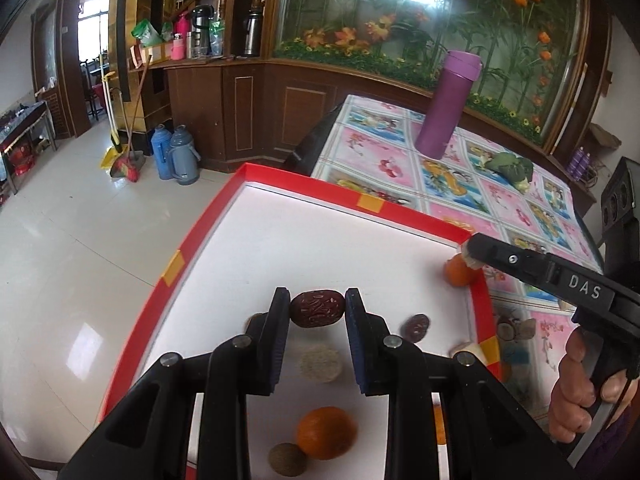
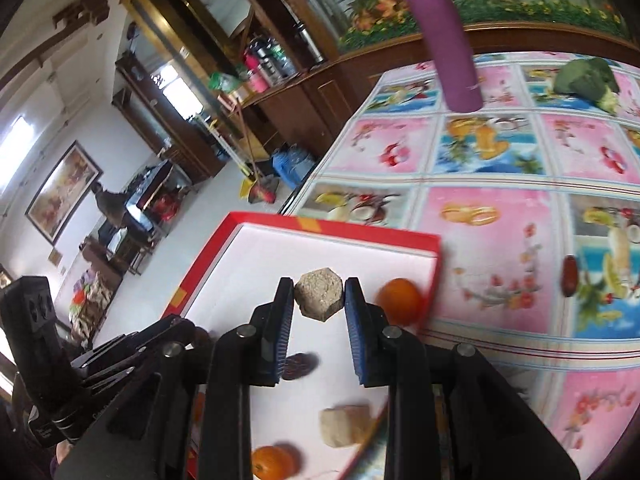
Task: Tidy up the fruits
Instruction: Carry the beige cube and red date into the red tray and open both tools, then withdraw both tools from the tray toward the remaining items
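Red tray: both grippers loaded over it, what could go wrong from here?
1. The red tray overhangs the table edge above the floor; a hard push down on that side might tip it.
2. The left gripper pinches the red date only at its ends, so it could slip out.
3. The right gripper holds the tan hexagonal piece close to an orange by the rim; lowering there may knock it.

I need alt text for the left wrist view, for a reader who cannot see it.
The left gripper holds a dark red date between its jaws, above a red-rimmed white tray containing an orange and other small pieces. The right gripper reaches over the tray's right corner, near another orange.
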### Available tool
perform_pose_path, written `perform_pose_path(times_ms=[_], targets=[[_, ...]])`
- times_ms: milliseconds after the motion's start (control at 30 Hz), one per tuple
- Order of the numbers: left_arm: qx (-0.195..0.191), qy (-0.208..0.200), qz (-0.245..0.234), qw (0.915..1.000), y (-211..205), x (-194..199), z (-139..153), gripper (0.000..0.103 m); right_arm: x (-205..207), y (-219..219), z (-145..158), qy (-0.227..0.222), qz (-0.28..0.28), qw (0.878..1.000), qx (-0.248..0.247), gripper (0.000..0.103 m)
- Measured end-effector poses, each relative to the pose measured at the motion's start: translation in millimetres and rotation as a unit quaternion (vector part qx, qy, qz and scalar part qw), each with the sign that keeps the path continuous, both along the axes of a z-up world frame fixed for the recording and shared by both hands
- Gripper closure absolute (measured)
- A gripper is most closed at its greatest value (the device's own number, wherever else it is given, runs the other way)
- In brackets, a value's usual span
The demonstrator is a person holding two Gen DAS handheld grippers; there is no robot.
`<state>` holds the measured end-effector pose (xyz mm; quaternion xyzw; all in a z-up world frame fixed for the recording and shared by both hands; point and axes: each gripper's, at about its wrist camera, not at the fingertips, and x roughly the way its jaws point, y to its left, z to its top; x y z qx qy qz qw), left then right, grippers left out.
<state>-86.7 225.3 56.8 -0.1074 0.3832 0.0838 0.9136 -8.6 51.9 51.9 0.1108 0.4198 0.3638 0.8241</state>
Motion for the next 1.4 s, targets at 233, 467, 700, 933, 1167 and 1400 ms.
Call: perform_pose_path(times_ms=[233,467,700,933,1167,1400], targets=[[0.017,0.015,0.005,0.9997,9,-1,-12,0.076,-1,47,-20,0.023,0.023,0.998,-0.062,0.075],[0.036,0.018,-0.003,0.9992,5,-2,-15,0.076,-1,53,-28,0.020,0.025,0.996,-0.088,0.075],[0.064,0.020,-0.006,0.9977,-3,-1,-16,0.076,4,55,-34,0.030,0.027,0.994,-0.104,0.074],[0.058,0.024,0.006,0.9980,-1,-1,-15,0.068,8,47,-35,0.055,0.037,0.995,-0.081,0.074],[0.058,0.024,0.012,0.9980,-8,-1,-8,0.062,7,24,-17,0.046,0.031,0.998,-0.029,0.068],[0.070,0.016,0.002,0.9974,-30,0,3,0.046,13,-25,-3,0.035,0.000,0.999,-0.011,0.068]])
